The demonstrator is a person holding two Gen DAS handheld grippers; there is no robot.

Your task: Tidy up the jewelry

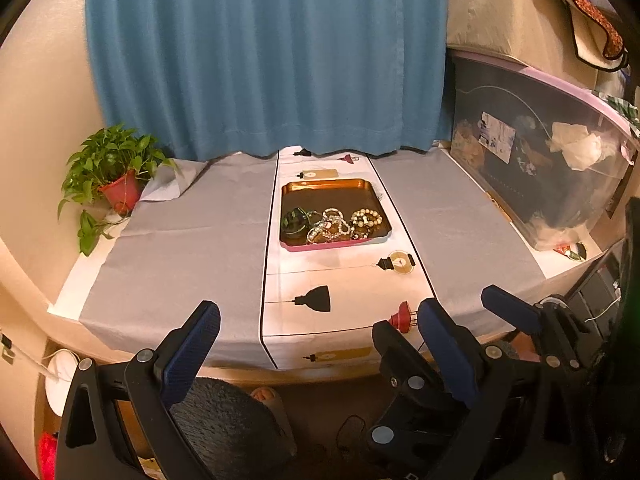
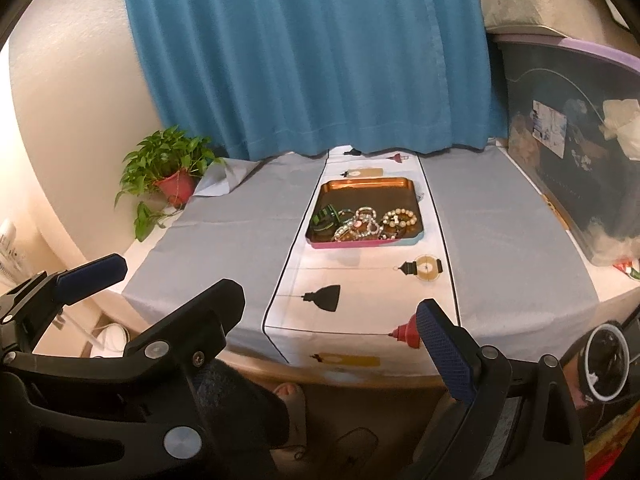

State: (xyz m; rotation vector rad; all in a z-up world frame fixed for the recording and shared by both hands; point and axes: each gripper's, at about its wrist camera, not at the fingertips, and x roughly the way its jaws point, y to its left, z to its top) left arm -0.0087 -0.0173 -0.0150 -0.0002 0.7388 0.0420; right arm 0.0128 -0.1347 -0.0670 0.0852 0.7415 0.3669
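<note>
I hold both hand-held grippers, left (image 1: 316,320) and right (image 2: 332,312), jaws apart and empty, short of the counter; the jewelry tray (image 1: 335,184) lies straight ahead, slightly nearer my right.

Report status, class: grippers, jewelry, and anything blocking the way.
Left gripper and right gripper open, empty, short of the table edge. Jewelry piled in the tray on the runner. Nothing in the way.
</note>
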